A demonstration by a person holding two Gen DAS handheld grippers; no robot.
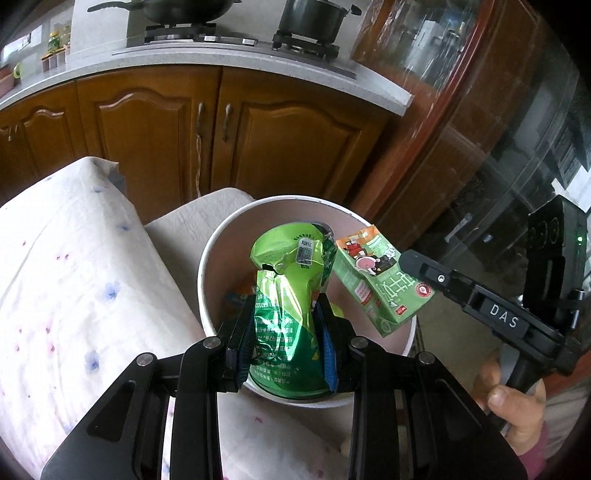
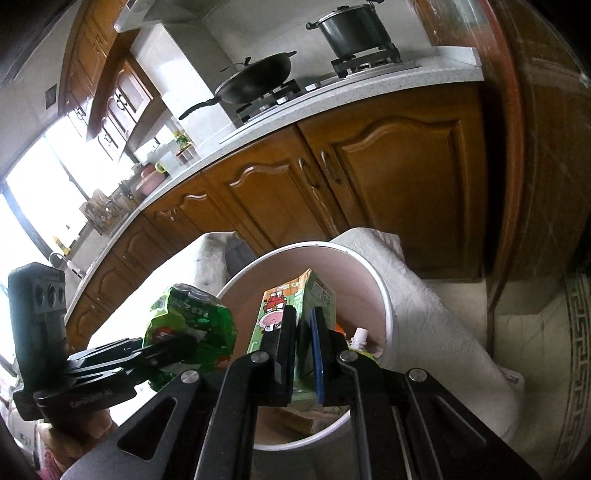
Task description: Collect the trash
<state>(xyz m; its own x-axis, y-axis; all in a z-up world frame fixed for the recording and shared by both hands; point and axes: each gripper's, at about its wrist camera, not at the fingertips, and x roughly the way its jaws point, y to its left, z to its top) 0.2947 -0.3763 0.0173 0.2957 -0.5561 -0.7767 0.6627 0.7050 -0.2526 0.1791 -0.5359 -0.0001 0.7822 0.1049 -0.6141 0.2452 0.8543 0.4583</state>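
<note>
The left hand-held gripper [image 1: 286,332] is clenched on a crushed green can [image 1: 286,295], both pads pressed into its dented sides. The can sits over the open mouth of a white bin [image 1: 221,240], its top end tilted away from the camera. The right hand-held gripper [image 2: 303,354] is clamped on a flattened green carton [image 2: 295,306] printed with a cartoon figure; the carton also hangs above the bin's opening, just beside the can but not touching it, as the left view shows. A hand [image 1: 517,410] grips the right tool's handle at the lower right of that view.

Inside the bin lie other scraps: a small white spout [image 2: 360,338] and some orange and tan pieces, too hidden to name. The bin stands against a surface covered with a white cloth [image 1: 74,277] dotted in blue and pink; part of the cloth drapes down behind the bin. Pale floor [image 2: 524,332] with a patterned dark border shows at right in the right view.

Behind runs a row of brown wooden cabinets [image 1: 155,133] with arched door panels and metal handles, under a pale speckled counter [image 1: 236,61]. A gas stove [image 1: 243,38] sits on that counter, carrying a black wok [image 2: 255,83] and a dark lidded pot [image 2: 354,31]. Bottles and jars [image 1: 55,48] stand at the counter's far left, near a bright window [image 2: 40,206]. A dark wooden frame with glass [image 1: 461,110] fills the right side of the room.
</note>
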